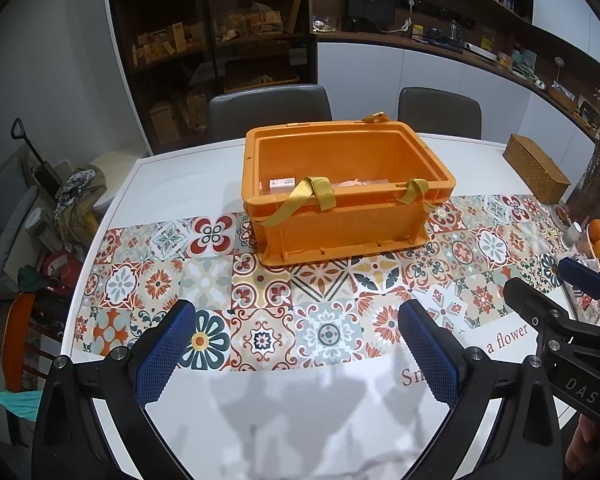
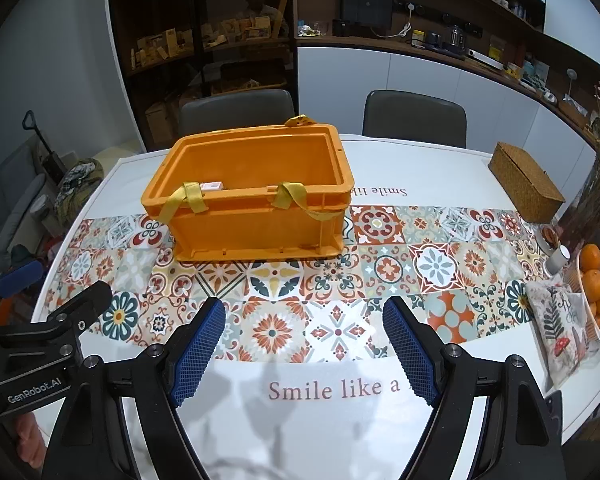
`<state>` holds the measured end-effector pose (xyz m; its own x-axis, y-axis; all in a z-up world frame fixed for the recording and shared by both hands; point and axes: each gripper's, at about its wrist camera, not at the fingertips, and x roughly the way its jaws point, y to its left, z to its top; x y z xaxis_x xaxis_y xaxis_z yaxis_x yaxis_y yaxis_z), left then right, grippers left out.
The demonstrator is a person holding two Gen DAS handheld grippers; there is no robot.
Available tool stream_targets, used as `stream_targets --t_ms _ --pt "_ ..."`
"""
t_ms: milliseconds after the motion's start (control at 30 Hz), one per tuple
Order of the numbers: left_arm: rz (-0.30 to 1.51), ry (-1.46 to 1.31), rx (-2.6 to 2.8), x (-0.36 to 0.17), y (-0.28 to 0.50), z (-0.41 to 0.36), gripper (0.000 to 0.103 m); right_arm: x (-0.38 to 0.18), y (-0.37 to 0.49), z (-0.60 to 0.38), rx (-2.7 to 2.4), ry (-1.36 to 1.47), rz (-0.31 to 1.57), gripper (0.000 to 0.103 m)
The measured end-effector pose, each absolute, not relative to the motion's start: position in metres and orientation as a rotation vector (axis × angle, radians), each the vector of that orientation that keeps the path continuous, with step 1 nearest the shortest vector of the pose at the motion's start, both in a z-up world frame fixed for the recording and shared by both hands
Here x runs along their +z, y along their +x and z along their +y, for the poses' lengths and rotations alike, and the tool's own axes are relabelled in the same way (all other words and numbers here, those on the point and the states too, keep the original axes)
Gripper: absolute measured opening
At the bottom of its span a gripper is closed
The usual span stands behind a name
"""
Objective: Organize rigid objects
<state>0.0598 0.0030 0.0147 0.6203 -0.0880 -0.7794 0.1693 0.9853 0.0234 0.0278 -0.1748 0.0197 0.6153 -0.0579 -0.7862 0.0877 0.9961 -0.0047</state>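
Note:
An orange plastic crate (image 1: 342, 222) with yellow strap handles (image 1: 300, 196) stands on the tiled table runner; it also shows in the right wrist view (image 2: 256, 226). A small white box (image 1: 283, 183) and a pale item lie inside it; the white box also shows in the right wrist view (image 2: 212, 186). My left gripper (image 1: 296, 348) is open and empty, above the table in front of the crate. My right gripper (image 2: 304, 344) is open and empty, in front of the crate and to its right. Each gripper shows at the edge of the other's view.
A wicker box (image 2: 526, 182) sits at the back right. A basket of oranges (image 2: 598, 292), a small jar (image 2: 556, 260), a printed cloth pouch (image 2: 560, 328) and a vase of dried flowers (image 2: 596, 184) stand at the right edge. Two grey chairs (image 2: 236, 110) stand behind the table.

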Motion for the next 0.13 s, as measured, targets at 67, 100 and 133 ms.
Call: stream_targets --t_ms 67,100,133 --pt "0.890 0.095 -0.152 0.0148 0.0595 0.0033 0.103 0.0201 0.0279 -0.1750 -0.084 0.035 0.904 0.081" --pt "0.891 0.094 -0.151 0.0144 0.0601 0.0043 0.103 0.0201 0.0279 -0.1751 -0.085 0.035 0.904 0.081" --pt "0.893 0.093 -0.151 0.0144 0.0599 0.0045 0.103 0.0203 0.0277 -0.1752 -0.084 0.035 0.904 0.081"
